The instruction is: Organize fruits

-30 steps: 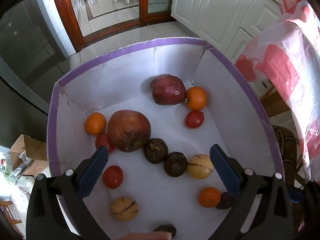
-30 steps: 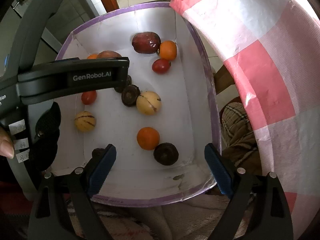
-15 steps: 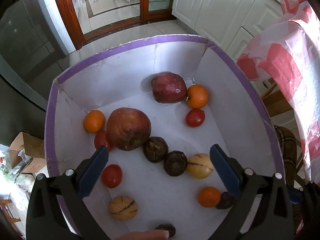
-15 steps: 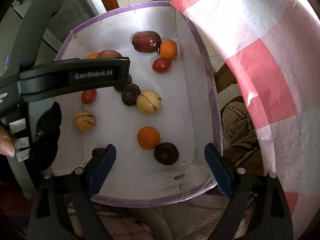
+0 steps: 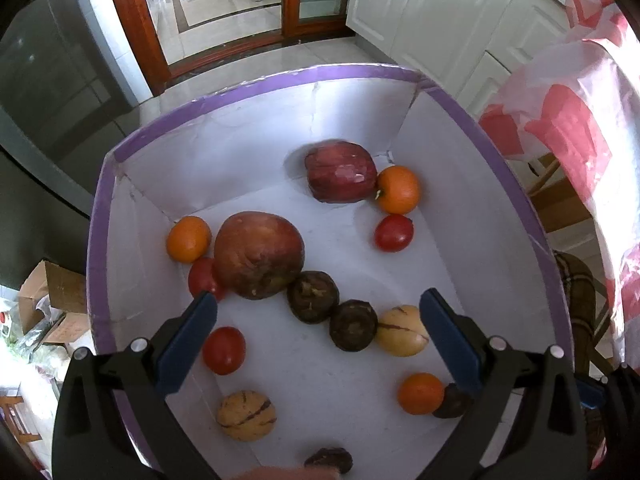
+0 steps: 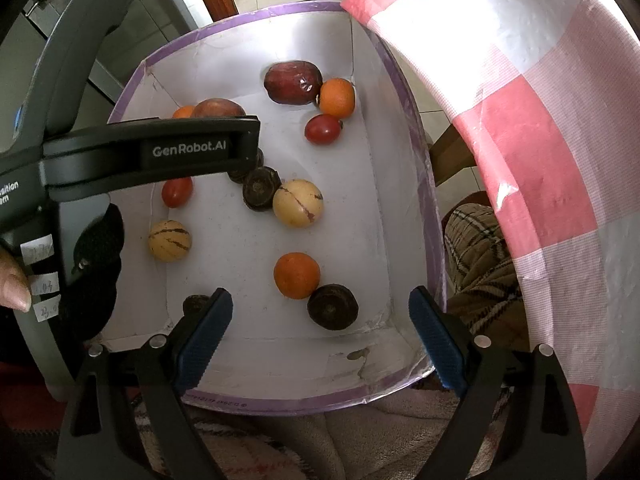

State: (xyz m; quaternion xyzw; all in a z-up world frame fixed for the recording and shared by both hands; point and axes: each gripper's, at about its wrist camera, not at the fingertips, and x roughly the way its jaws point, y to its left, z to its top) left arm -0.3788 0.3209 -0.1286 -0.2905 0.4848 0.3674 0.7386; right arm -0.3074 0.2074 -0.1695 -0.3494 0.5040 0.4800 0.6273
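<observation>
A white box with a purple rim point(image 5: 256, 82) point(image 6: 400, 80) holds mixed fruit. Two large red apples point(image 5: 258, 254) point(image 5: 342, 171), oranges point(image 5: 398, 190) point(image 5: 188, 238) point(image 6: 297, 275), red tomatoes point(image 5: 394, 232) point(image 5: 223, 350), dark round fruits point(image 5: 313, 297) point(image 5: 353, 325) point(image 6: 333, 306) and striped yellow fruits point(image 5: 400, 330) point(image 5: 246, 409) lie loose on its floor. My left gripper point(image 5: 318, 328) hangs open above the box's near half, holding nothing. My right gripper point(image 6: 320, 328) is open over the near wall, empty. The left tool's black body point(image 6: 152, 152) crosses the right wrist view.
A pink-and-white checked tablecloth point(image 6: 520, 120) point(image 5: 568, 128) hangs just right of the box. A checked cushion point(image 6: 484, 264) sits beneath it. White cabinets point(image 5: 432, 8) and a wood-framed glass door point(image 5: 224, 8) stand behind. Cardboard boxes point(image 5: 52, 296) lie at the left. A hand point(image 6: 12, 284) grips the left tool.
The left gripper has drifted slightly, so the box sits a little lower in its view. The right view has barely shifted. No fruit moved and both grippers stayed open.
</observation>
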